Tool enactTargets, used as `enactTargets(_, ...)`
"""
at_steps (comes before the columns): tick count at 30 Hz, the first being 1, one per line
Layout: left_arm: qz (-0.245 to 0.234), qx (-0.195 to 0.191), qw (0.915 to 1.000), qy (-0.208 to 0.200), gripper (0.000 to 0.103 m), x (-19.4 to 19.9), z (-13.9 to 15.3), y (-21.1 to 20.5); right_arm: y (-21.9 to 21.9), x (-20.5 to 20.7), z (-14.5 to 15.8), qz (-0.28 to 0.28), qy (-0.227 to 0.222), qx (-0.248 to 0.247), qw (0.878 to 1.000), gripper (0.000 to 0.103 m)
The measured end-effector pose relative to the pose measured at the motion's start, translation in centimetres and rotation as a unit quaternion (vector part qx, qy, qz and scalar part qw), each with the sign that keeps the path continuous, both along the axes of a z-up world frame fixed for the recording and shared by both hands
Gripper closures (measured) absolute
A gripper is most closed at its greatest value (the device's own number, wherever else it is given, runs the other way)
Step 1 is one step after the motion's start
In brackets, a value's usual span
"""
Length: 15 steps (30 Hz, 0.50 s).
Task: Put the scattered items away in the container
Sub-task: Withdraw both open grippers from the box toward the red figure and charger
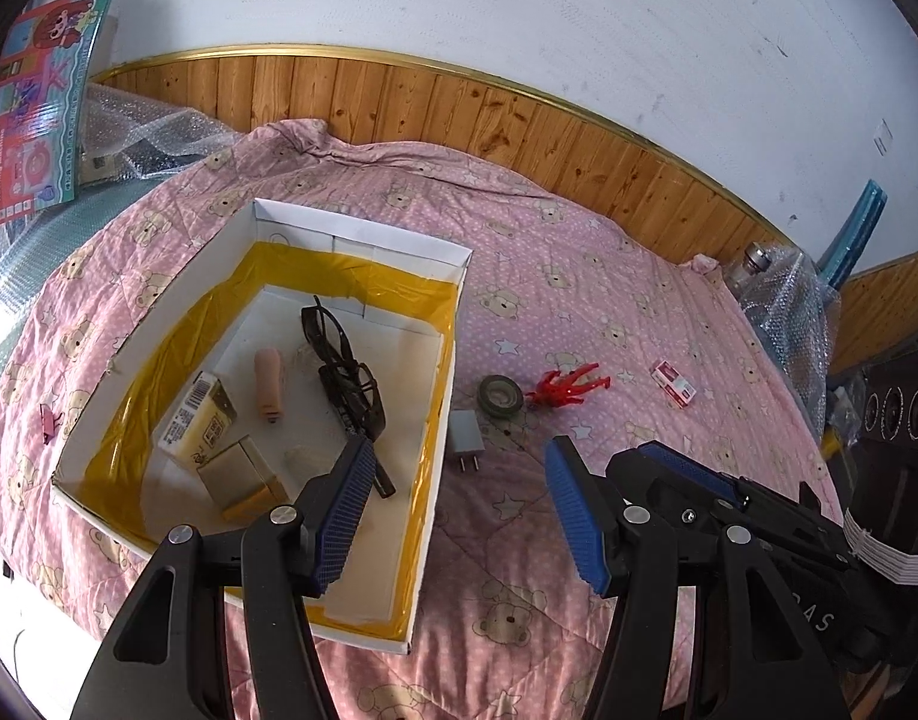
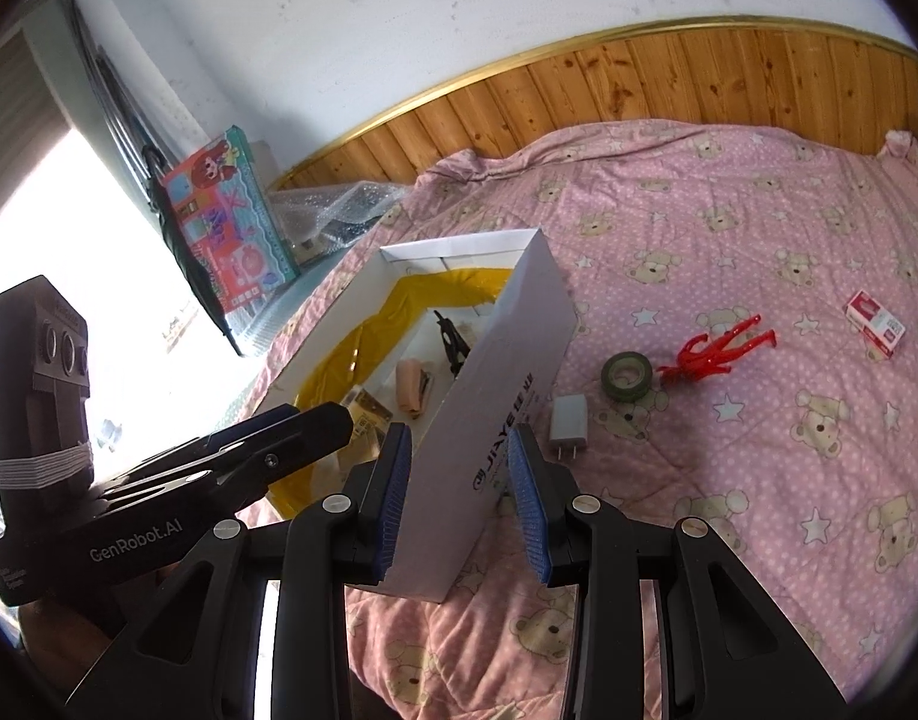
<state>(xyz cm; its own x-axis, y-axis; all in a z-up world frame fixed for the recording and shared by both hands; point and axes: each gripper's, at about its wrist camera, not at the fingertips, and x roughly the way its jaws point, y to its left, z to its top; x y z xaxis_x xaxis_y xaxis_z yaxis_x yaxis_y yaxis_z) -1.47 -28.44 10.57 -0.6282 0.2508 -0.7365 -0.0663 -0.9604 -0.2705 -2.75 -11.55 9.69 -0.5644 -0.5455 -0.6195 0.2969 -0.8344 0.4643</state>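
Left wrist view: left gripper (image 1: 459,510) has its jaws spread wide with nothing between them, over the near right wall of the white cardboard box with yellow-taped inner walls (image 1: 363,240). The left jaw overlaps the box interior; the right jaw is over the pink bear-print quilt (image 1: 639,276) of the bed. Inside the box, ahead of the left jaw: black-framed glasses (image 1: 345,372), a beige cylindrical piece (image 1: 268,381), a yellow printed carton (image 1: 198,423) and a small gold-brown box (image 1: 243,471). Just ahead, between the jaw tips: a grey wall charger plug (image 1: 466,438). Further ahead: a dark green tape roll (image 1: 501,396), touching or nearly touching a red plastic figure (image 1: 570,387). Ahead and right of the right jaw: a small red-and-white packet (image 1: 674,383). The right gripper (image 1: 687,474) is beside the right jaw, closure not readable here.

Right wrist view: right gripper (image 2: 462,498) has its jaws parted, straddling the box's white outer side wall (image 2: 507,384); contact between pads and wall cannot be told. Charger plug (image 2: 568,423) lies just beyond the right jaw tip; tape roll (image 2: 627,375), red figure (image 2: 714,351) and packet (image 2: 876,324) are ahead and to the right. The left gripper (image 2: 279,420) is left of the left jaw.
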Motion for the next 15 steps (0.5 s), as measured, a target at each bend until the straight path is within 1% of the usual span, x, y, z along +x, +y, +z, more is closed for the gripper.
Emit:
enactTargets(8, -0.014, -0.014, 0.9997, -0.011, 0.042, -0.2, -0.8, 2.5, 3.7, 0.0, -1.4, -0.028, -0.013, -0.015, 0.999, 0.066)
enactTargets(15, -0.030, -0.024, 0.9988, -0.032, 0.042, -1.1, -2.5, 5.0, 6.8, -0.4, -3.7, -0.053, -0.036, -0.025, 0.998, 0.066)
